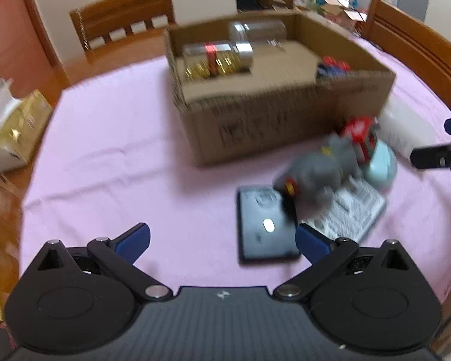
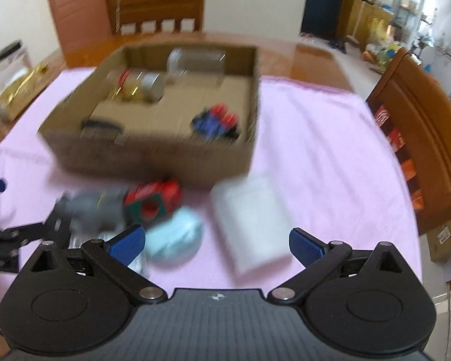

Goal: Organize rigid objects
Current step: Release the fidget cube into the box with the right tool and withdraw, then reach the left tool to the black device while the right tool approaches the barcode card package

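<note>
Both grippers tilt steeply down toward a table under a pink cloth (image 1: 111, 138). The left gripper (image 1: 222, 240) has its blue fingers spread wide with nothing between them; it hangs above the cloth with a dark flat tablet (image 1: 264, 234) just ahead of its right finger. The right gripper (image 2: 216, 242) also has its fingers fully apart and empty, over a white box (image 2: 252, 225) and a pale blue round lid (image 2: 177, 240). A cardboard box (image 1: 273, 126) sits mid-table, holding two clear jars lying on their sides and a cluster of red and blue pieces near one corner. In front of it lie the loose things, bunched together: a grey toy (image 1: 321, 171), a red and green block (image 1: 360, 138), the lid and a white keypad-like slab (image 1: 351, 210). Only the left view shows the tablet and the slab clearly; only the right view shows the white box whole and a dark comb-like item (image 2: 100, 126) inside the cardboard box. Each view catches the other gripper at its edge. Both pictures are blurred.
</note>
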The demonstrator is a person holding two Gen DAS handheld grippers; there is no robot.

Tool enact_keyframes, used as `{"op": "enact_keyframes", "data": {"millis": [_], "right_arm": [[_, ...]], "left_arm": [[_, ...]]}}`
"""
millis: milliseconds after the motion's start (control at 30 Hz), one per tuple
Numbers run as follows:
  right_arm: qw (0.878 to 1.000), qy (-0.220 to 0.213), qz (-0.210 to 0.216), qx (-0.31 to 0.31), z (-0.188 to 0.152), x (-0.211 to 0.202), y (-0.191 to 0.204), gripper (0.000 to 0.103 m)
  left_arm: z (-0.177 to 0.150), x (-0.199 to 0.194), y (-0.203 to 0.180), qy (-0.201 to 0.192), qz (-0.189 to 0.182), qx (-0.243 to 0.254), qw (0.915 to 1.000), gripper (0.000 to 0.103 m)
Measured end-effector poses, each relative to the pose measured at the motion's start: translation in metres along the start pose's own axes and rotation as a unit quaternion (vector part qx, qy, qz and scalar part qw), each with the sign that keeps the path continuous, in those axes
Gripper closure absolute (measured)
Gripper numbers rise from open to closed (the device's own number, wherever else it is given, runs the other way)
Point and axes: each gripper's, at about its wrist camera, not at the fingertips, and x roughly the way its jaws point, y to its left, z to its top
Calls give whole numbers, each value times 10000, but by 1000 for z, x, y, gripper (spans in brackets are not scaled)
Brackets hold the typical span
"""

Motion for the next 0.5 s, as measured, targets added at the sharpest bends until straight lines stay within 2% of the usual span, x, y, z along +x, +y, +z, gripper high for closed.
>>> {"op": "enact_keyframes", "data": {"millis": [133,233,500], "right_arm": [[9991,222,156,-325,-27,3,17,0],[9973,386,362,-516,-41,9,28,0],[9899,521,797,-1054,-59,24,55,0]], "left_arm": [[-13,8,-5,130,-204,30,9997,1],[-17,15,-8,225,-166,44,9996,1],[-21,18,14,255,-110,-441,9986,0]]}}
